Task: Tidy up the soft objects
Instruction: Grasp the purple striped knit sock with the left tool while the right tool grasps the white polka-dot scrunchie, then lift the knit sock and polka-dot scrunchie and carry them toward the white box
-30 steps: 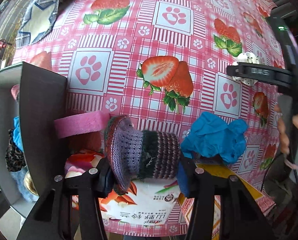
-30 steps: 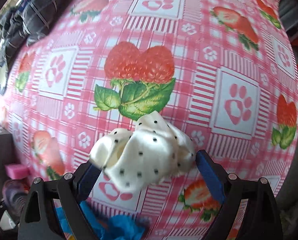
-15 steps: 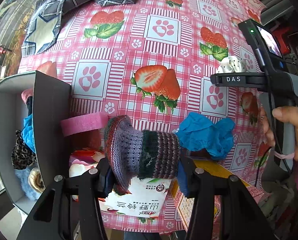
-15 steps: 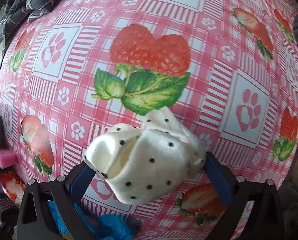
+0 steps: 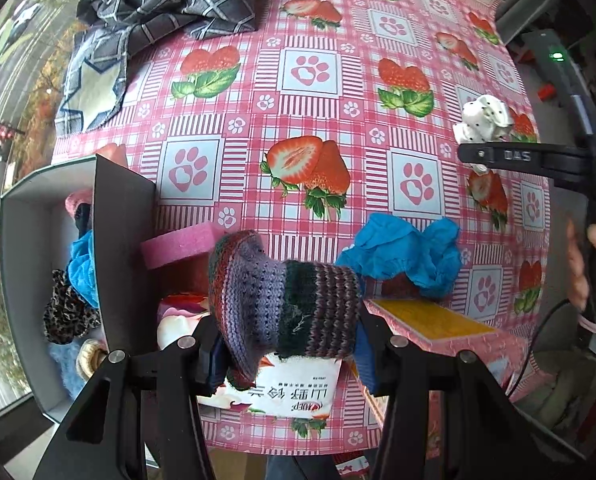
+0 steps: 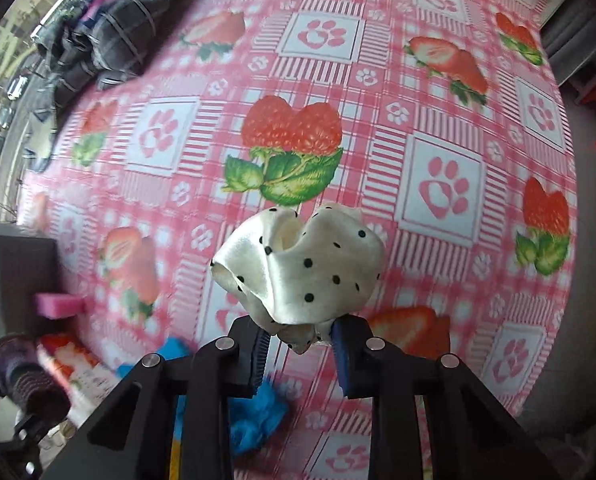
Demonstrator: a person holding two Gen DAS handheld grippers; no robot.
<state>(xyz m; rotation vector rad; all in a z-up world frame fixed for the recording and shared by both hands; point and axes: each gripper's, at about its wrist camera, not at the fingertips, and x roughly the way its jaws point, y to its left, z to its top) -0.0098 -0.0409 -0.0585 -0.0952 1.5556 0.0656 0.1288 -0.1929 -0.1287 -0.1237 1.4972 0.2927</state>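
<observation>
Box (image 5: 30,240) at the table's (image 5: 338,20) left edge — sponge (image 5: 178,242) just right of it.

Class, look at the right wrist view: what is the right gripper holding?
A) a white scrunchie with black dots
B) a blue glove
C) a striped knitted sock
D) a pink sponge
A: the right gripper is clamped on the white scrunchie with black dots, lifted off the tablecloth.

left gripper (image 5: 290,344): clamped on striped knit sock (image 5: 286,300)
grey box (image 5: 22,248): left, holds soft items
blue cloth (image 5: 402,248): on tablecloth (image 5: 310,120)
right gripper (image 5: 478,152): pinching dotted scrunchie (image 5: 484,118)
</observation>
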